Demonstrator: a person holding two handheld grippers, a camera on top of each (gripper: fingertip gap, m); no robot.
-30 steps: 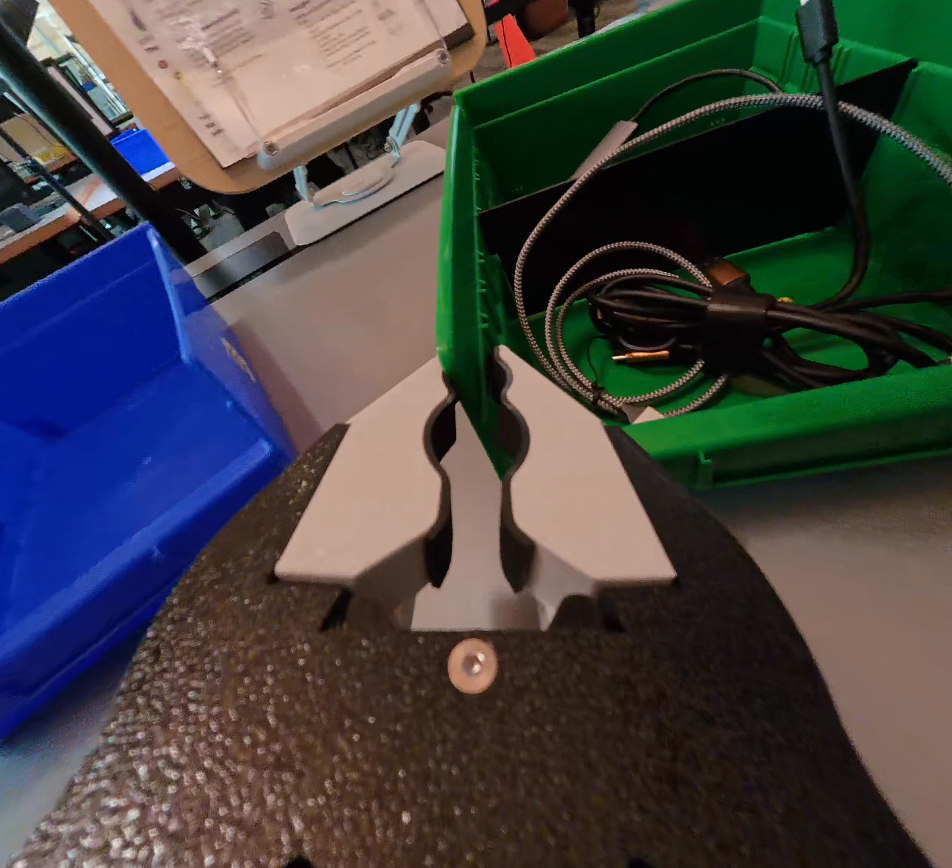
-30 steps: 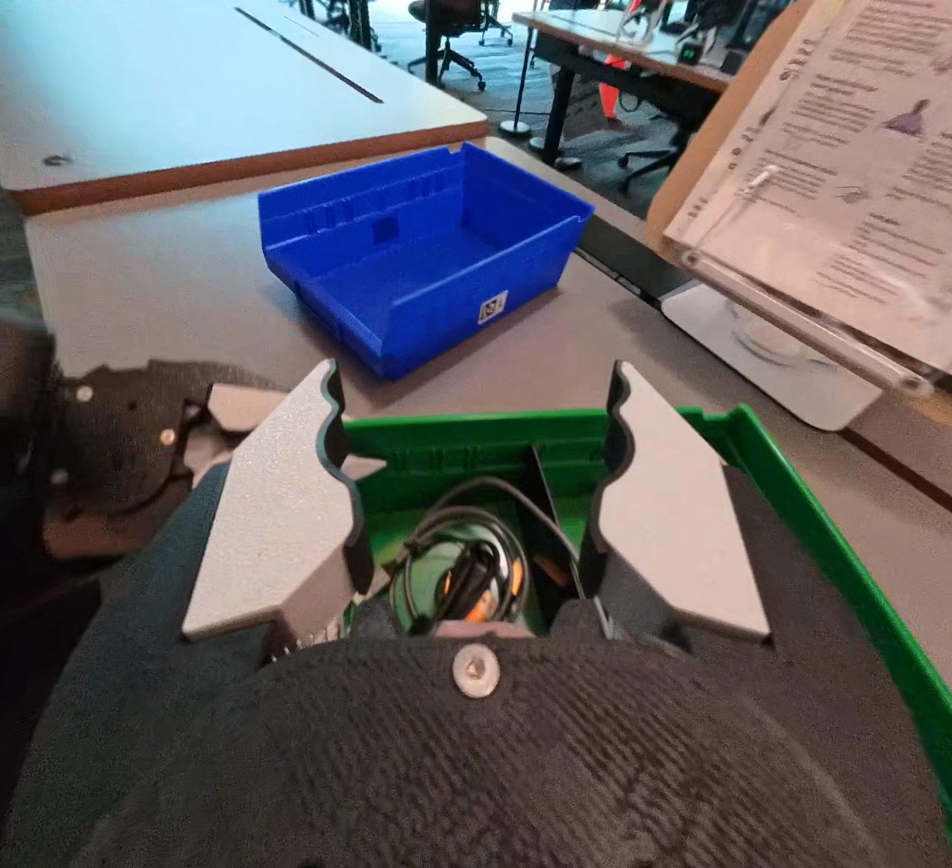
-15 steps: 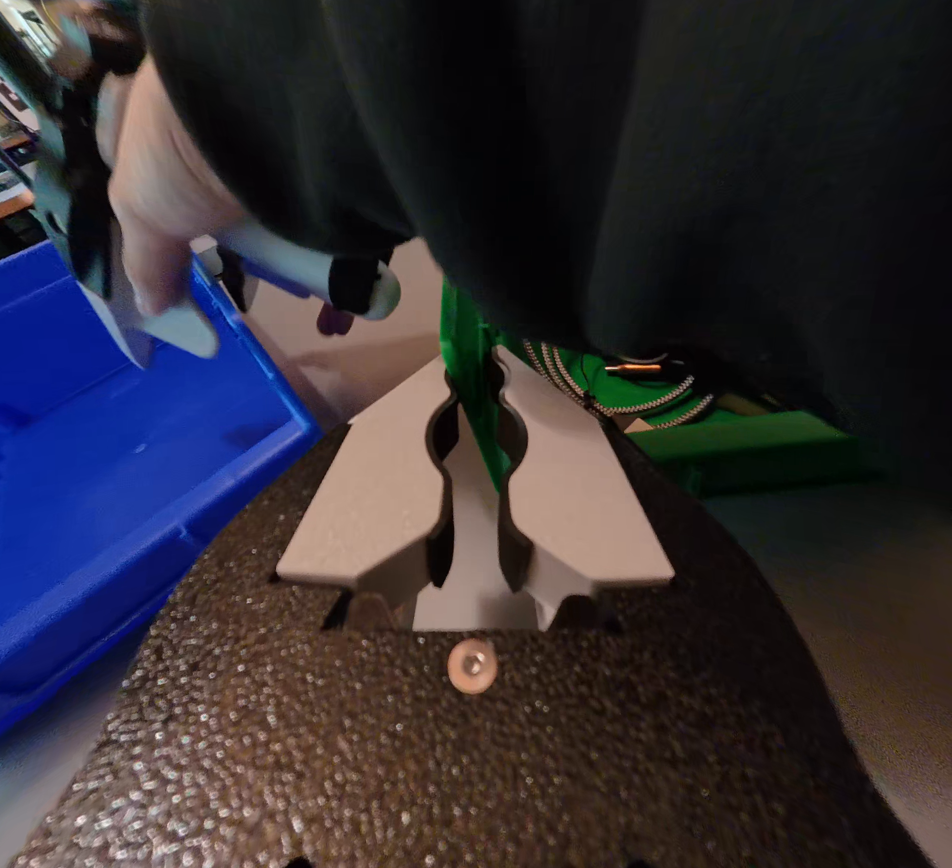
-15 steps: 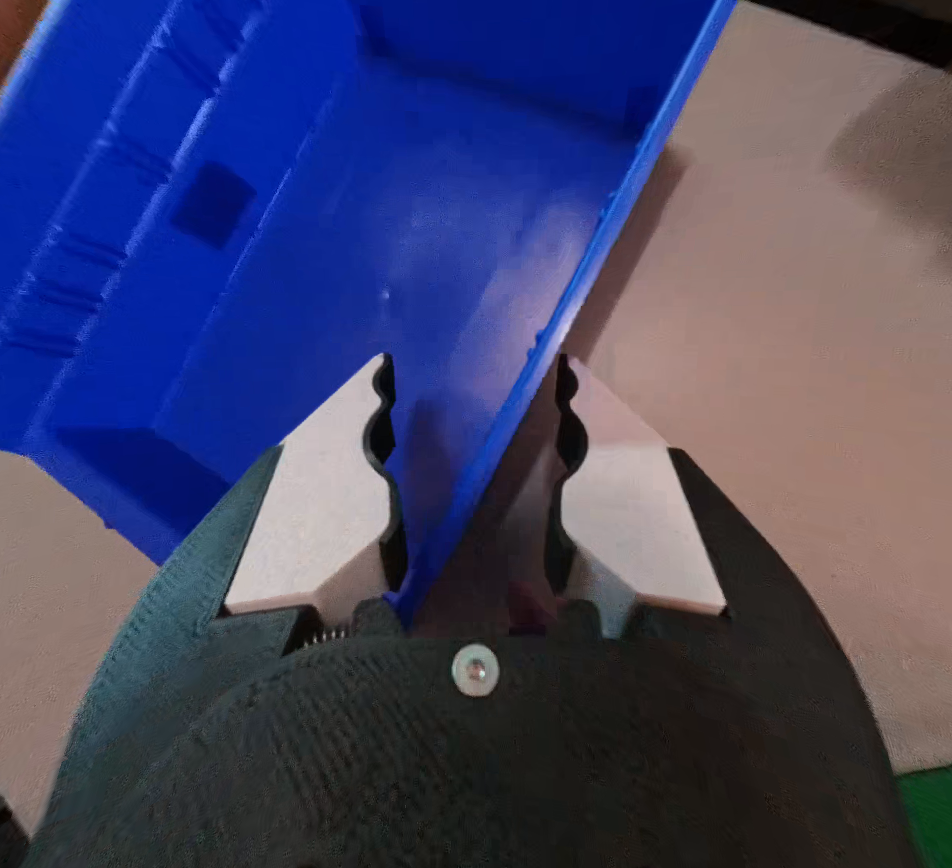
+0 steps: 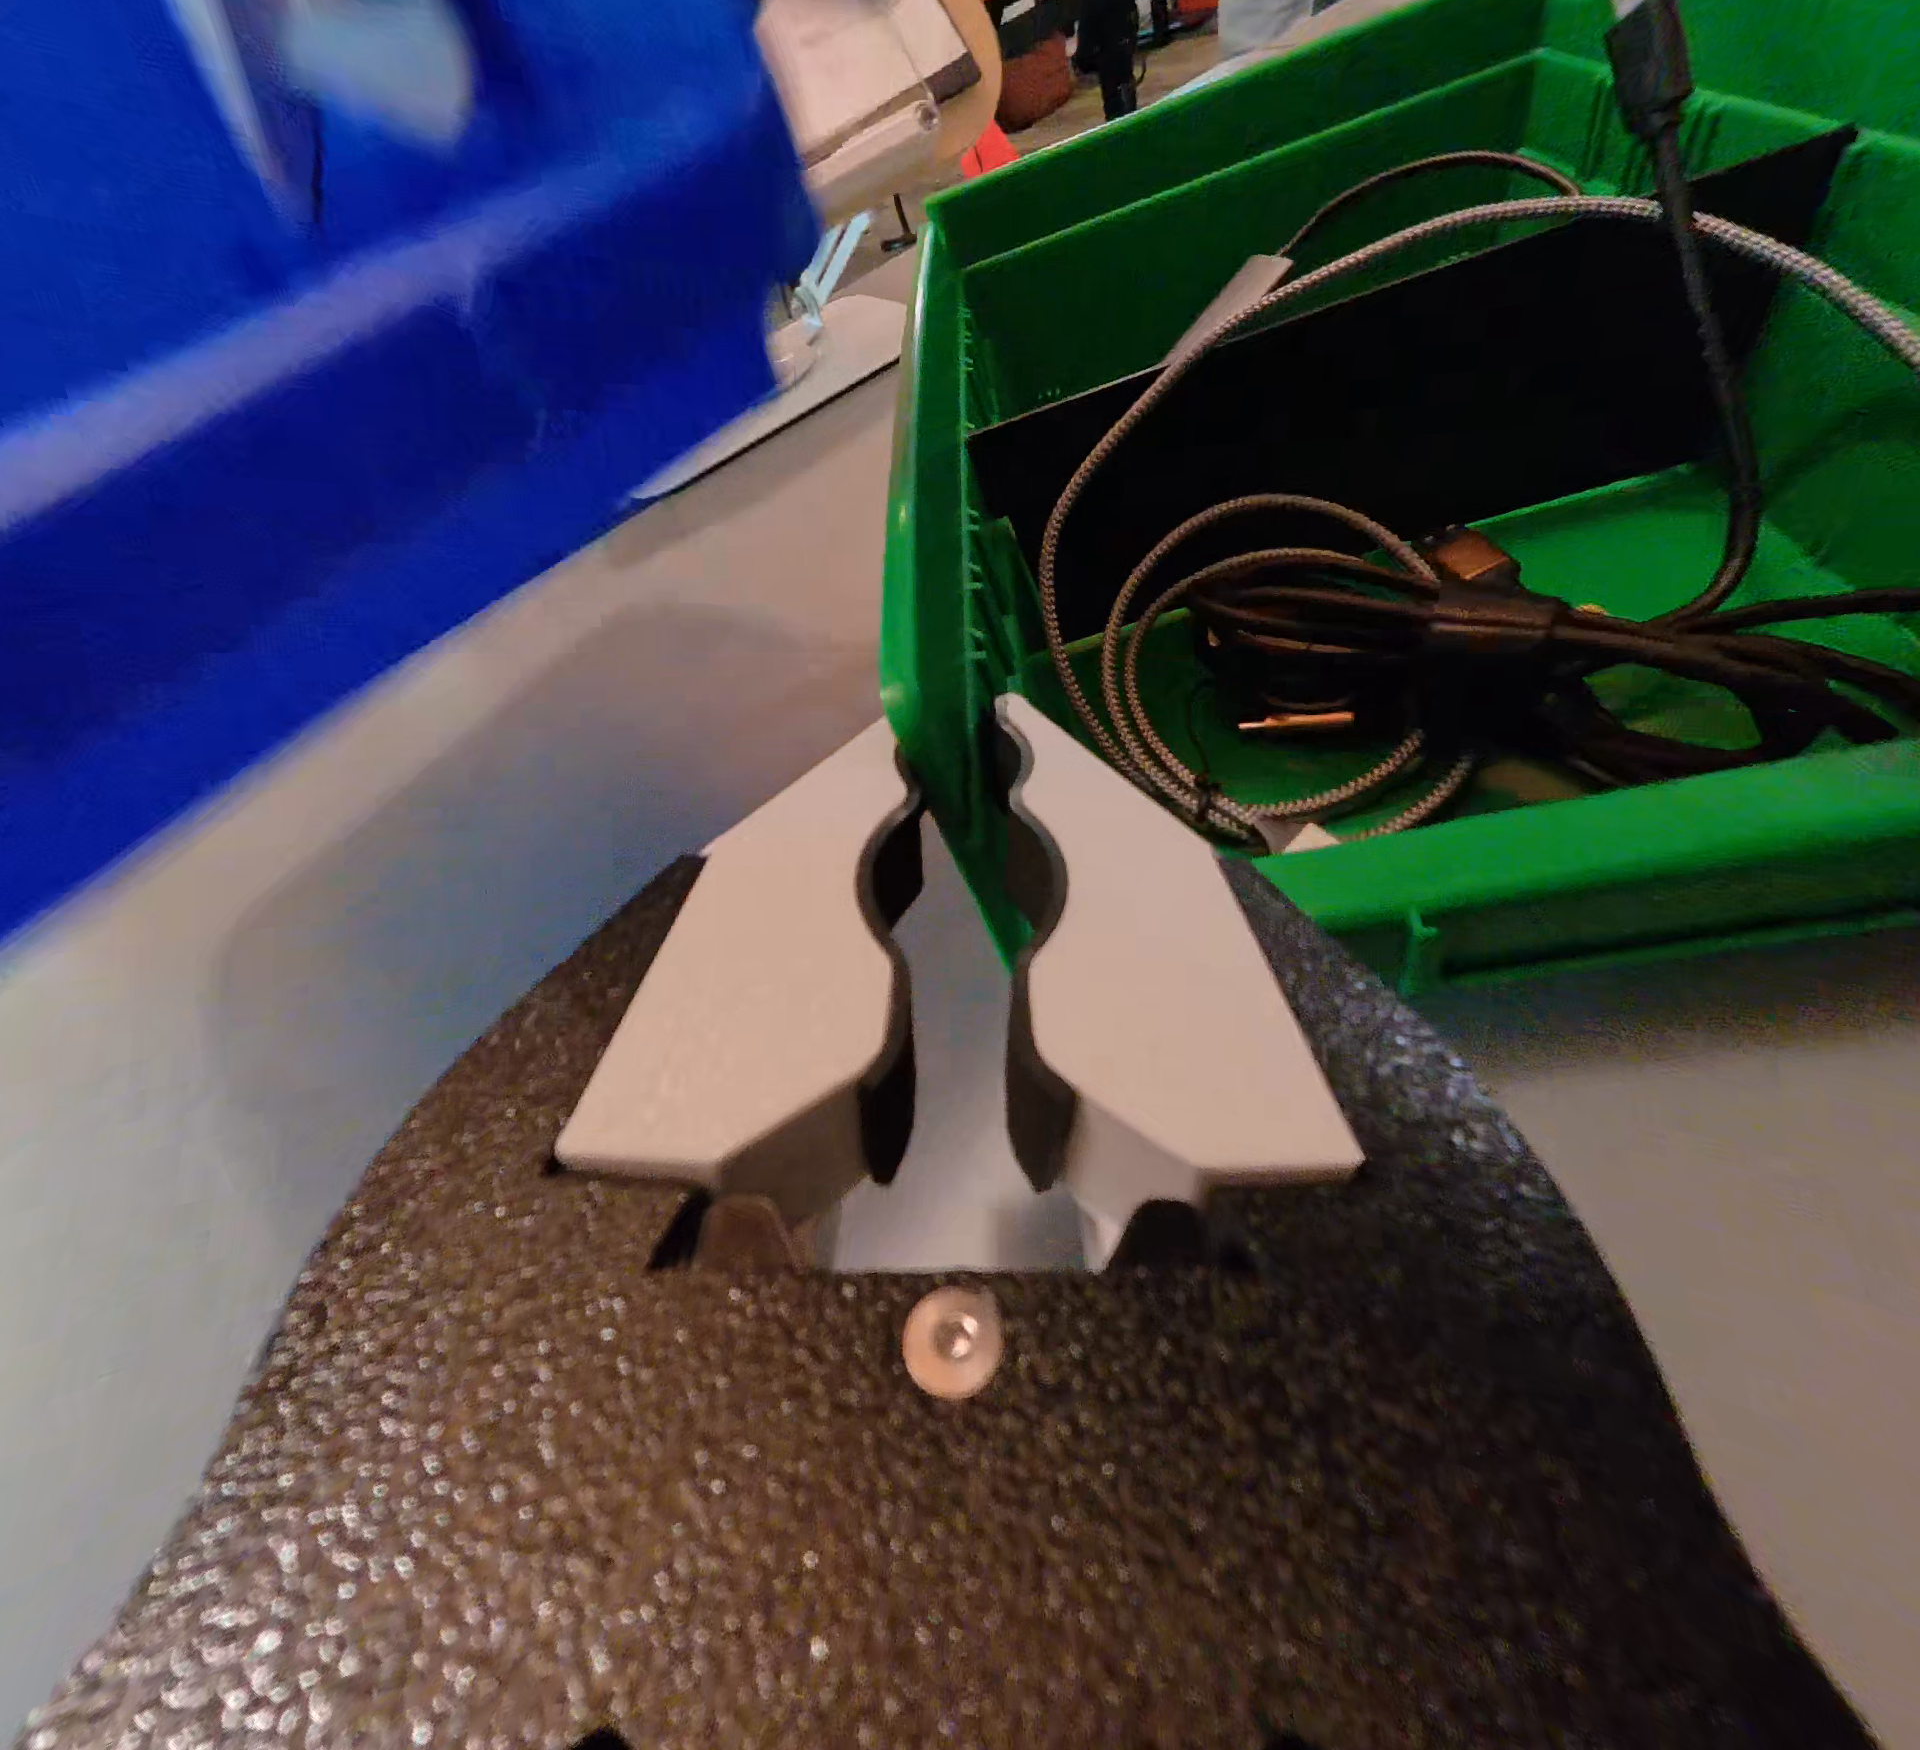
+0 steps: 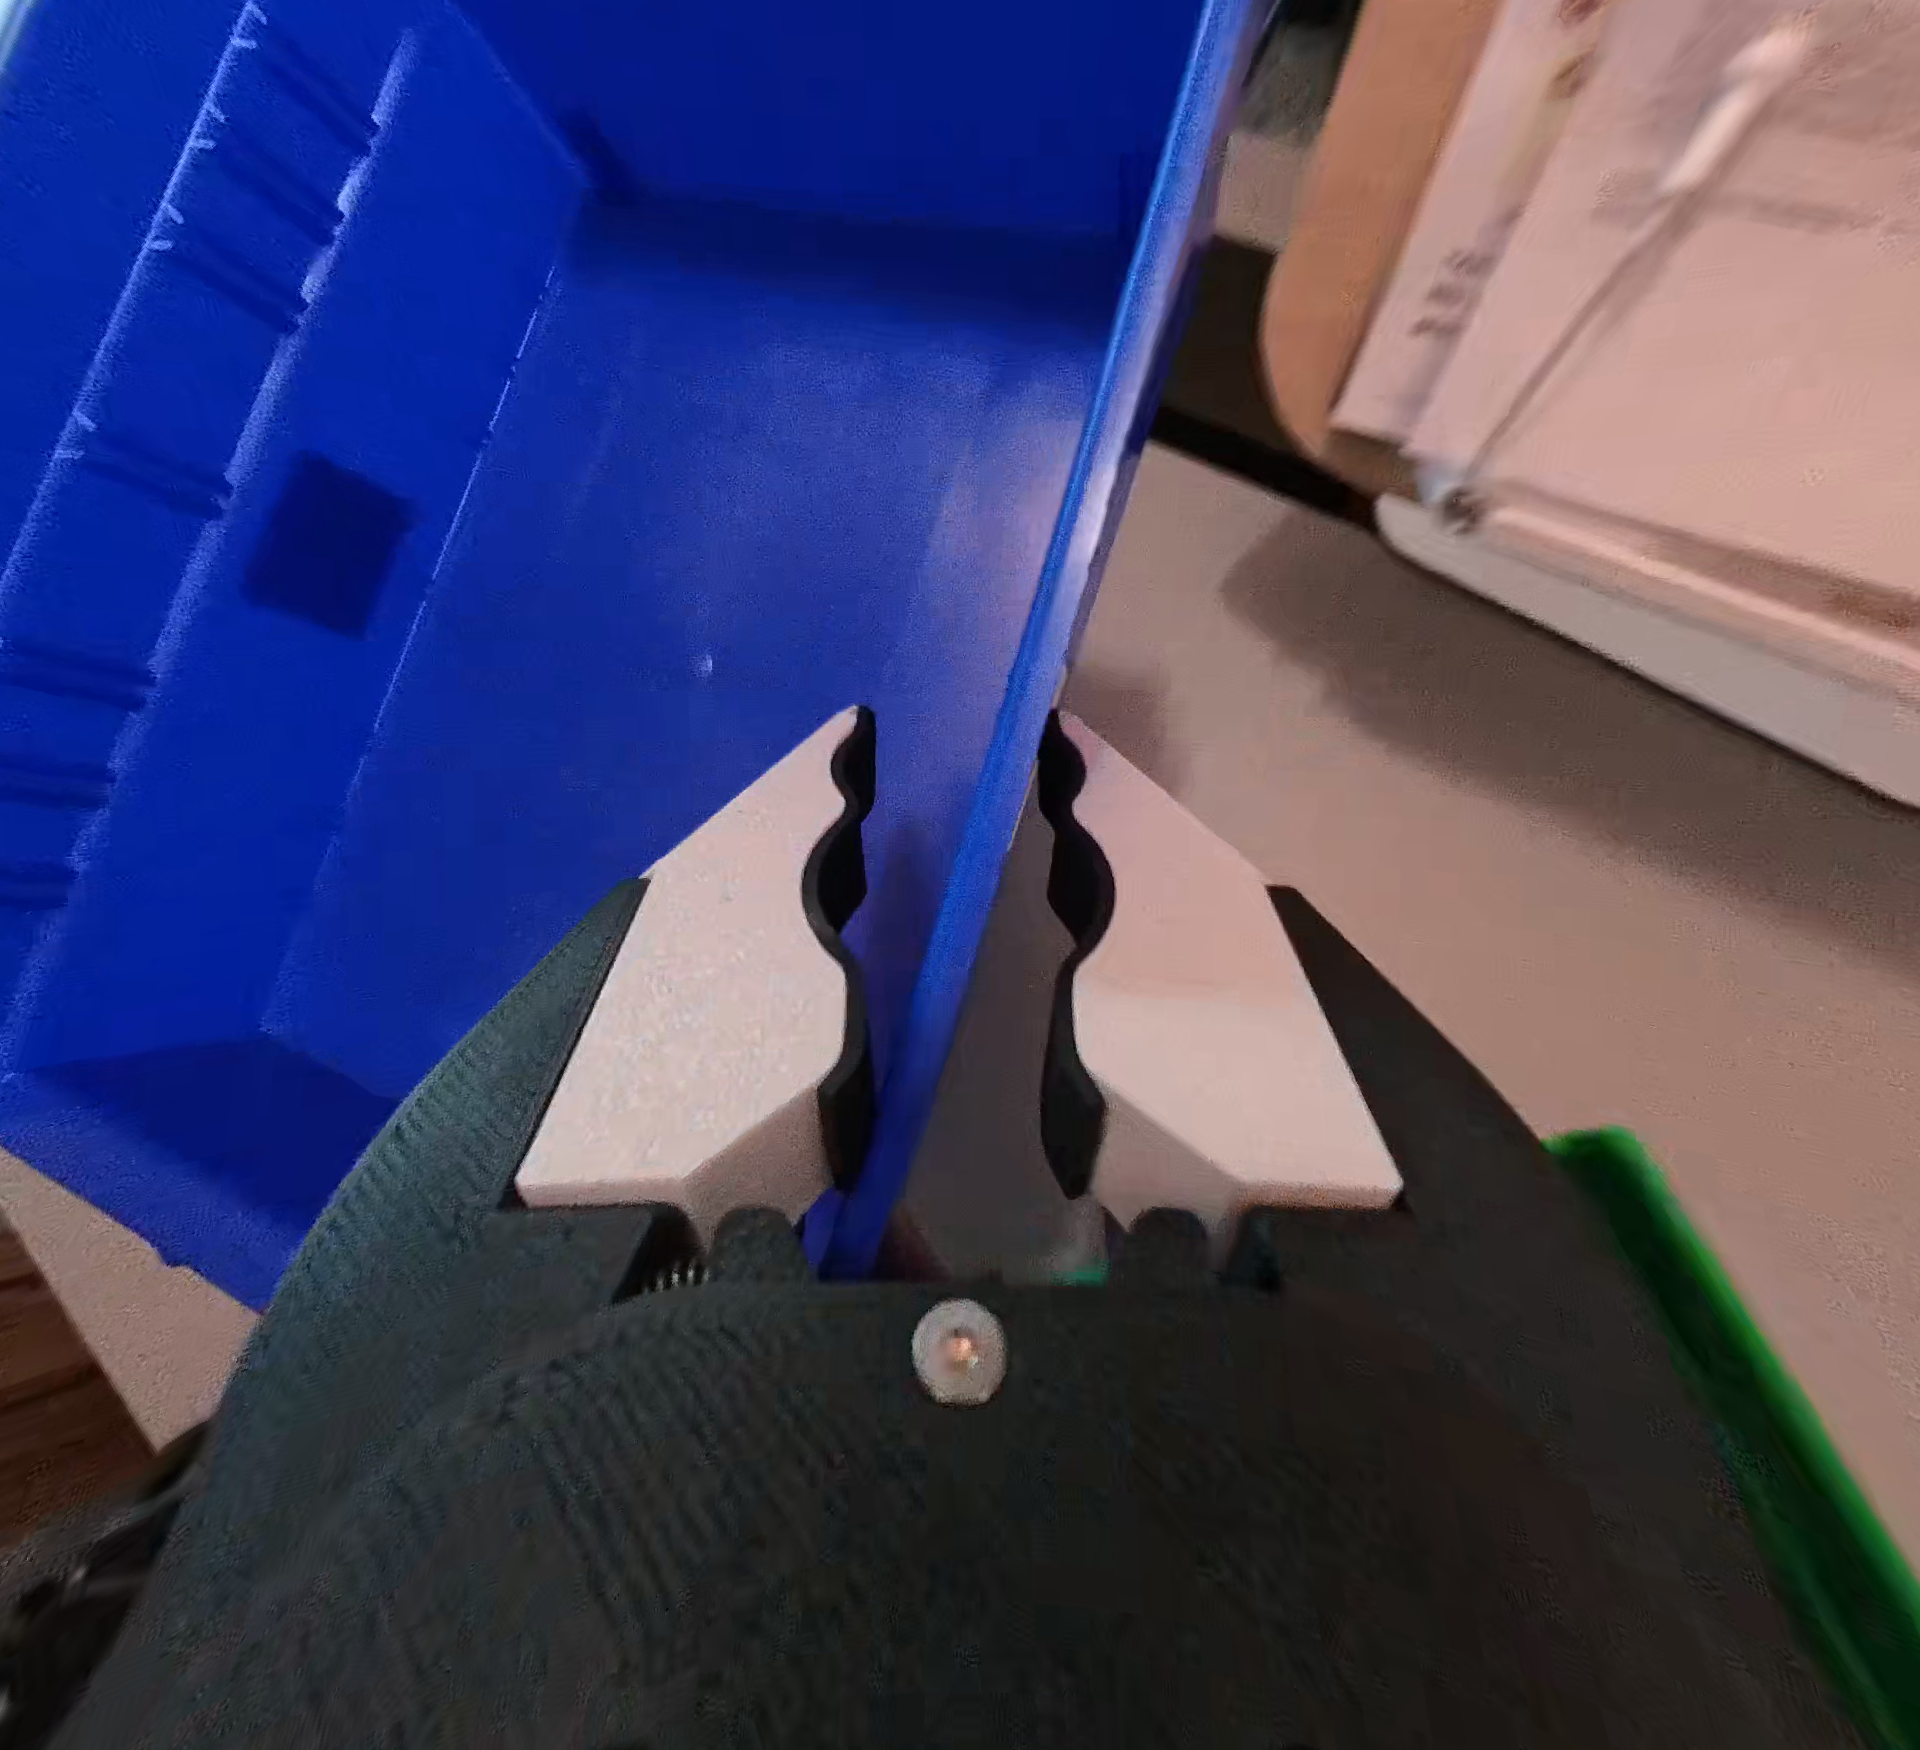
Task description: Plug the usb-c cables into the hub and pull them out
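The grey table (image 5: 520, 869) carries two bins. The blue bin (image 6: 727, 453) looks empty and is tipped up off the table; its thin side wall runs between the fingers of the right gripper (image 6: 956, 734). The fingers are nearly pressed together on that wall, though a sliver of gap shows on each side, so whether the pinch is firm I cannot tell for sure. In the left wrist view this bin is only a blurred blue mass.

The green bin (image 5: 1558, 879) sits flat, split by black dividers. The left gripper (image 5: 961, 744) is pinched on its near corner wall, one finger outside and one inside.

The cables (image 5: 1351, 620) lie coiled in the front compartment of the green bin: a grey braided one and several black ones bundled with a strap. One black plug (image 5: 1647, 27) sticks up above the back rim. No hub shows in either view.

The cables should be light and limp, and will drag their neighbours if lifted by the cord. The stiff plug housing is likely the best place to grip, square across its flat faces; the metal tip bends easily.

Room is tight inside the compartment between wall and divider. The open table between the bins gives free space for working.
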